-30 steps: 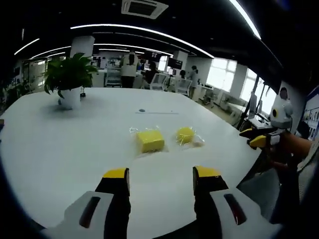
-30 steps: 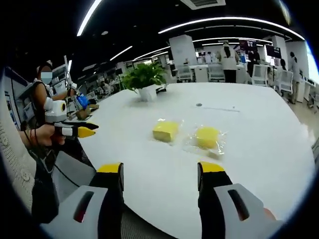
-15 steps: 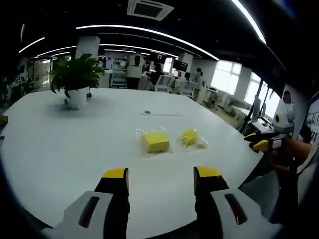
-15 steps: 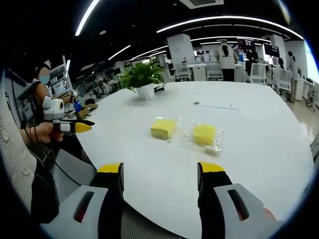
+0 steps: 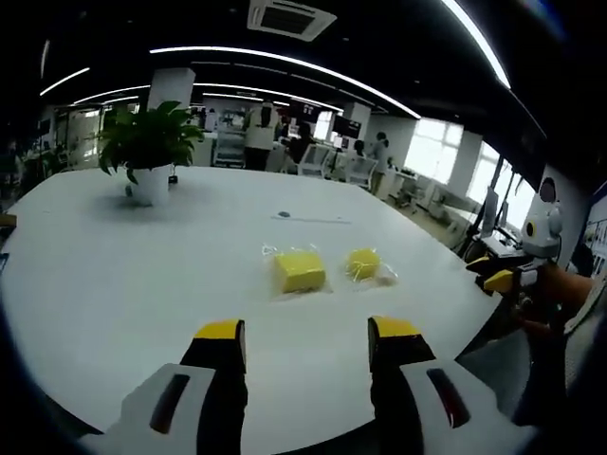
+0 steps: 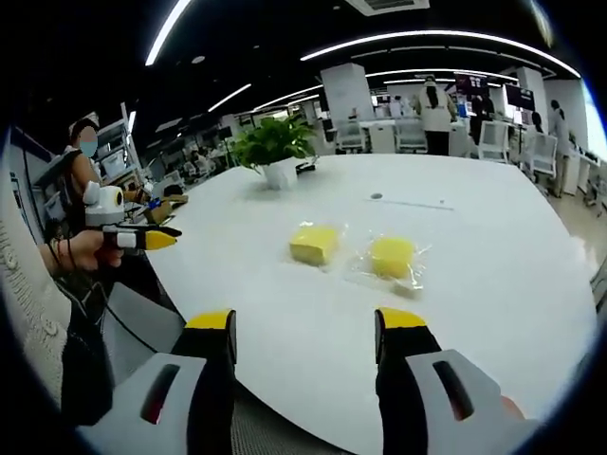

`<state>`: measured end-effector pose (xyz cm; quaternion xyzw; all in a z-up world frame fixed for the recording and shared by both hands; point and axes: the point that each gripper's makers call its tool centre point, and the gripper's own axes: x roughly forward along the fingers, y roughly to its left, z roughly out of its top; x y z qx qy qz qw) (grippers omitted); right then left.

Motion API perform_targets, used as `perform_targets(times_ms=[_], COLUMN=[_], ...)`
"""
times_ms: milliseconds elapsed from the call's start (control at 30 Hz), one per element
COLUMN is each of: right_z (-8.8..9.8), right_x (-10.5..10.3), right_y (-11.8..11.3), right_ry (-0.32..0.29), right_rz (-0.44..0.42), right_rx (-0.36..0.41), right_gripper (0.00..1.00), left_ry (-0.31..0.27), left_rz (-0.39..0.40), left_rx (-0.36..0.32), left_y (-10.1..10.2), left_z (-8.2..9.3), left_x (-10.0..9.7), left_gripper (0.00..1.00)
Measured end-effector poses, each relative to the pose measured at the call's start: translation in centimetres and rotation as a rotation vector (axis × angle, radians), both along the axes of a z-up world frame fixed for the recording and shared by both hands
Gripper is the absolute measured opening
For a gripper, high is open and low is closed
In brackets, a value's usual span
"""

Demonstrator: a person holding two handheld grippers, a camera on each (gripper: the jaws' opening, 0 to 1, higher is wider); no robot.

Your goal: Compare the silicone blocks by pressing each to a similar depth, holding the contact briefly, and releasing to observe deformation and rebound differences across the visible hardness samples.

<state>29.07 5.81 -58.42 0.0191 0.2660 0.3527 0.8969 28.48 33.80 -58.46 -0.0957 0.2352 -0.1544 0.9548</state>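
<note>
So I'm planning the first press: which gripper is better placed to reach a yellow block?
Probably the right gripper. Its open jaws point at the two blocks, which look nearer than in the left gripper view. The left gripper faces them from farther back.

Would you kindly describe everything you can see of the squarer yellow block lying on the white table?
The squarer yellow block is a flat, box-shaped pad with softly rounded edges, matte and plain yellow, looking like silicone or foam. It lies flat inside a clear, crinkled plastic wrapper on the white table, beside a rounder yellow block in its own wrapper, with a gap between them. Neither gripper touches it; it looks undeformed. Its hardness cannot be told.
</note>
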Motion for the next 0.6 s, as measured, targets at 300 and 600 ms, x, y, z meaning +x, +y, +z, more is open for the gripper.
perform_targets(times_ms=[300,600], right_z=[0.1,0.1], right_x=[0.0,0.7], right_y=[0.2,-0.8], right_ry=[0.000,-0.014], right_rz=[0.002,0.009], right_rx=[-0.005,-0.029], right_gripper=[0.53,0.54], left_ry=[0.007,0.002], left_rz=[0.006,0.001], left_rx=[-0.010,0.017], left_y=[0.0,0.5], left_z=[0.0,-0.2], left_x=[-0.1,0.4], left_gripper=[0.51,0.52])
